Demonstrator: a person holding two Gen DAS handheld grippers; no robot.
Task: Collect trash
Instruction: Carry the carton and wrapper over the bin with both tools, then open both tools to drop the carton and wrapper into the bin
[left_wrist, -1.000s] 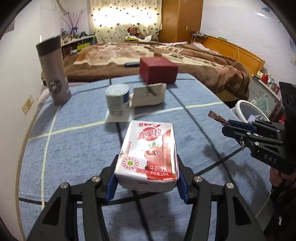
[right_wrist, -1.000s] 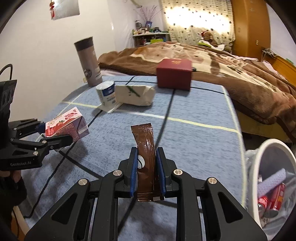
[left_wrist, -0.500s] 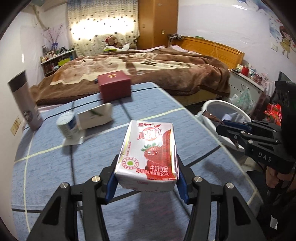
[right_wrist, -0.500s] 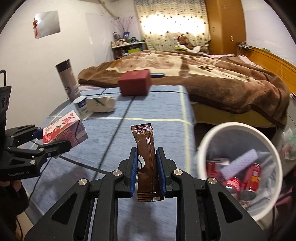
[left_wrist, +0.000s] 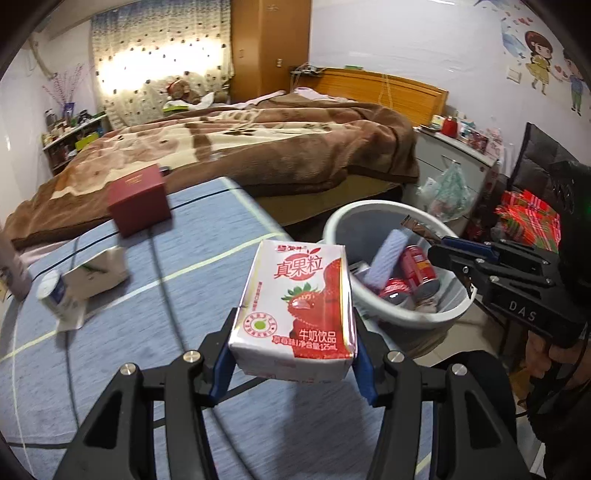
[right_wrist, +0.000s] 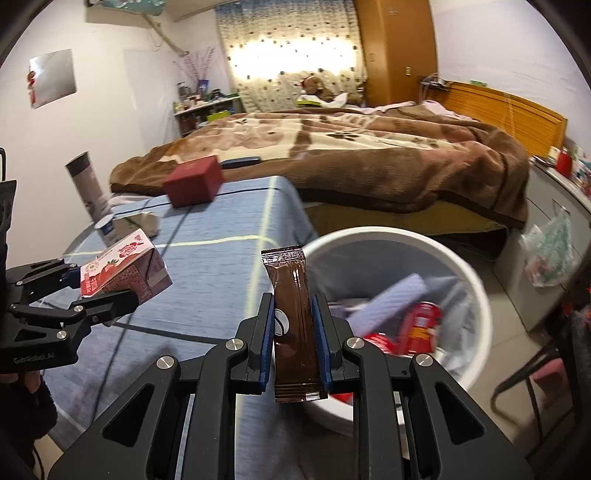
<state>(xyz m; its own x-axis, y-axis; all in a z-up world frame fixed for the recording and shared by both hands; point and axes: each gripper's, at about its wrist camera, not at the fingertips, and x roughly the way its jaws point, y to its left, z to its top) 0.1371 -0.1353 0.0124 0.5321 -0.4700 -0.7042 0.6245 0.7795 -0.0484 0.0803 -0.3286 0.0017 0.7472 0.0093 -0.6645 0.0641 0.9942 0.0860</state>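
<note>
My left gripper (left_wrist: 291, 363) is shut on a strawberry milk carton (left_wrist: 295, 306) and holds it above the blue table's right edge. It also shows in the right wrist view (right_wrist: 125, 273). My right gripper (right_wrist: 293, 339) is shut on a brown snack wrapper (right_wrist: 293, 317), held upright over the near rim of the white trash bin (right_wrist: 469, 273). In the left wrist view the bin (left_wrist: 343, 218) holds red cans and a lilac roll, and the right gripper (left_wrist: 443, 245) hovers at its right rim.
On the blue table (left_wrist: 110, 354) stand a red box (left_wrist: 138, 201), a white crumpled carton (left_wrist: 98, 277) and a small white cup (left_wrist: 55, 295). A tall tumbler (right_wrist: 86, 188) stands at the table's far left. A bed with a brown blanket (right_wrist: 332, 155) lies behind.
Both grippers have swung right, away from the table's middle toward the bin. The bin now sits directly ahead of the right gripper. Both grips are unchanged.
</note>
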